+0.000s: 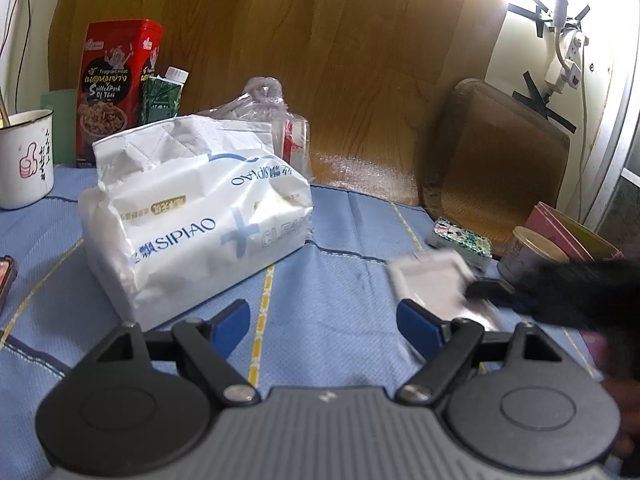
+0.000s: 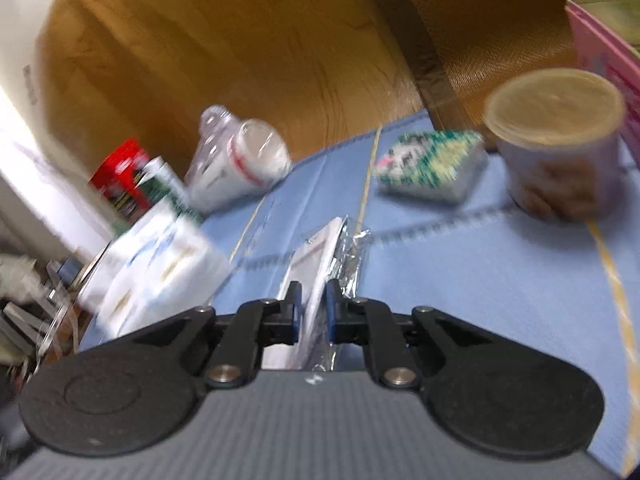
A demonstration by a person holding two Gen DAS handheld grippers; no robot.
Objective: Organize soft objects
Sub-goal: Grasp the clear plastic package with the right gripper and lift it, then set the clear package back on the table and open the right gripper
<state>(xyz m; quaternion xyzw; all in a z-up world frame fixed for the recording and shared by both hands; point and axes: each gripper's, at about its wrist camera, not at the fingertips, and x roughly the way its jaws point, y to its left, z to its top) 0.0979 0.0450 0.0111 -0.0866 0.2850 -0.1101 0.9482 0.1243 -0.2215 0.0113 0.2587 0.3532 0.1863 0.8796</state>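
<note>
A large white SIPIAO tissue pack (image 1: pixel 192 216) lies on the blue tablecloth (image 1: pixel 344 240), ahead and left of my open, empty left gripper (image 1: pixel 324 324). It shows blurred at the left of the right wrist view (image 2: pixel 160 264). My right gripper (image 2: pixel 312 304) is shut on a flat white and silver packet (image 2: pixel 324 252), held edge-up above the cloth. In the left wrist view the same packet (image 1: pixel 436 284) appears at the right, with the right gripper (image 1: pixel 488 290) on it. A small green and white tissue pack (image 1: pixel 460 238) lies further right; it also shows in the right wrist view (image 2: pixel 432 164).
A red snack tin (image 1: pixel 116 88), a green carton (image 1: pixel 160 96) and a white mug (image 1: pixel 24 156) stand at the back left. A clear bagged cup (image 2: pixel 236 160) lies behind the big pack. A tan-lidded tub (image 2: pixel 556 136) and pink box (image 2: pixel 604 40) stand right. A brown chair (image 1: pixel 496 160) is behind.
</note>
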